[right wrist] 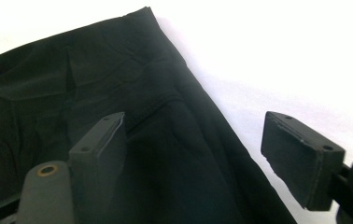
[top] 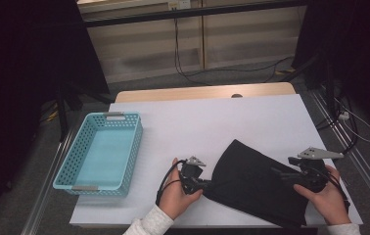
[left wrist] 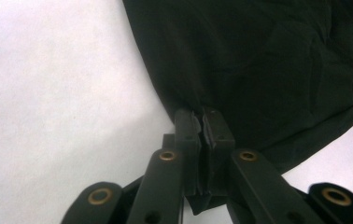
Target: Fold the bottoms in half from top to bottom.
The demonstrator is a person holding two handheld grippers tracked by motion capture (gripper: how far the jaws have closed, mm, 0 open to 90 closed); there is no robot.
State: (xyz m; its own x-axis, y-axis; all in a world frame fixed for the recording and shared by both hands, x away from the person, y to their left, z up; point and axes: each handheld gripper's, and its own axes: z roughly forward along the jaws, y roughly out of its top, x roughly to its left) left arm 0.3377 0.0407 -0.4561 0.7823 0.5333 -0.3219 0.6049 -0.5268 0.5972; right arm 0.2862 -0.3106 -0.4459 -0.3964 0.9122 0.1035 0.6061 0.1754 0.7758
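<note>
**High view, then each gripper view: black cloth pinched at its left edge**

High view: a black cloth (top: 256,183) lies flat on the white table (top: 212,122), near the person's edge and right of the middle. The left gripper (top: 203,185) meets the cloth's left edge, with the left hand (top: 178,196) behind it. The right gripper (top: 282,175) sits over the cloth's right part, held by the right hand (top: 326,196). A light blue basket (top: 100,183) stands well apart at the table's left side.

Left gripper view: the left gripper (left wrist: 204,135) is clenched on the cloth (left wrist: 268,65), its jaws pressed together with the dark hem caught between them.

Right gripper view: the right gripper (right wrist: 207,154) is released, its jaws standing wide apart. One pad (right wrist: 101,144) hangs over the cloth (right wrist: 132,116), the other over the white table (right wrist: 282,60) just beside the cloth's edge.
</note>
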